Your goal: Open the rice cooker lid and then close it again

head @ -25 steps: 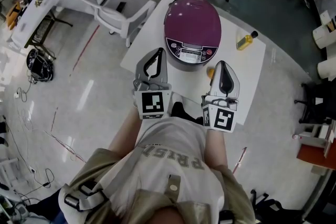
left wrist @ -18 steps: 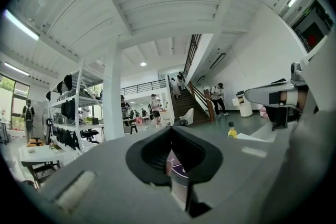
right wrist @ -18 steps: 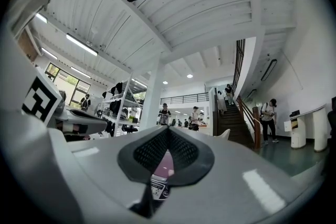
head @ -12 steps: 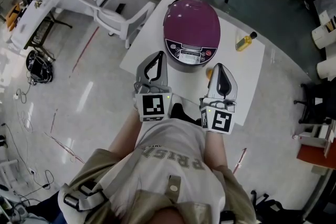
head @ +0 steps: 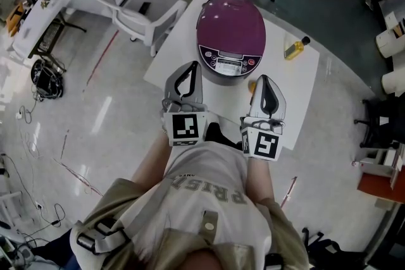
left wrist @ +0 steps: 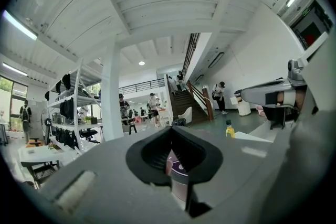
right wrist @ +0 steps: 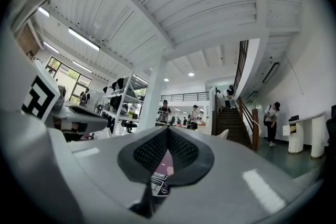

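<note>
While the cooker (head: 230, 25) sits lidded, left tool (head: 190, 66) and right tool (head: 266, 79) are closed, empty.

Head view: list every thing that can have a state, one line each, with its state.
rice cooker lid, closed
left gripper, shut, empty, clear of the lid
right gripper, shut, empty, clear of the lid
yellow bottle, upright, cap on

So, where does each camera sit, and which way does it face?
Head view: on the person's head, facing steeply down: rice cooker, table, chest, both grippers.
Left gripper view: on the left gripper, facing along its shut fingers at the rice cooker.
Right gripper view: same, on the right gripper.
All share the rice cooker.
</note>
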{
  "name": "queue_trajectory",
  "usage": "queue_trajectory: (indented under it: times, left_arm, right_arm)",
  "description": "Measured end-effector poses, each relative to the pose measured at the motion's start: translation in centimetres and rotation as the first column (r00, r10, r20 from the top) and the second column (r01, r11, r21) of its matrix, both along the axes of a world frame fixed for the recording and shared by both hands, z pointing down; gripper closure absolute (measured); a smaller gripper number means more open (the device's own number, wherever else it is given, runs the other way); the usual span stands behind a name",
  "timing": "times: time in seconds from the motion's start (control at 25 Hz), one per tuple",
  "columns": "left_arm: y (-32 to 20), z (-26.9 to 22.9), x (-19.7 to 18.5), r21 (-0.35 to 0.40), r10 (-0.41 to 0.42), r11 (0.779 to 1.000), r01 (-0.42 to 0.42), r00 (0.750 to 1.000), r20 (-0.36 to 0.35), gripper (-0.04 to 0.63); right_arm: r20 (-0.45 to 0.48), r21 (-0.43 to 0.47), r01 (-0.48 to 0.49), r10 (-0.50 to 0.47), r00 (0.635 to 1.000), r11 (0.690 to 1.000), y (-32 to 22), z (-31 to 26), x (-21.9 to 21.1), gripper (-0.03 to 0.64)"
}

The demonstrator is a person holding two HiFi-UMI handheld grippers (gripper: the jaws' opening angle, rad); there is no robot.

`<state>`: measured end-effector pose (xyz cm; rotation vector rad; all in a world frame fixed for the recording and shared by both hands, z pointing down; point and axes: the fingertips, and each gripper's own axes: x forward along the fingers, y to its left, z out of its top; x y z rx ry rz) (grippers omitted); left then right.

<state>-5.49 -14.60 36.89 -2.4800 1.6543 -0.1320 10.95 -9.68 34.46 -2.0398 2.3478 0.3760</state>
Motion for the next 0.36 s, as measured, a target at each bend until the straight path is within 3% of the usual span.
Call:
queue_trajectory:
  times: [0.36]
  left_arm:
    - [0.05, 0.21, 0.25, -0.006, 0.006, 1.0, -0.006, 1.0, 0.006, 0.586]
  right_arm:
    - [0.018, -0.007, -0.001, 0.002, 1.0, 1.0, -0.12, -0.09, -0.05, 0.617]
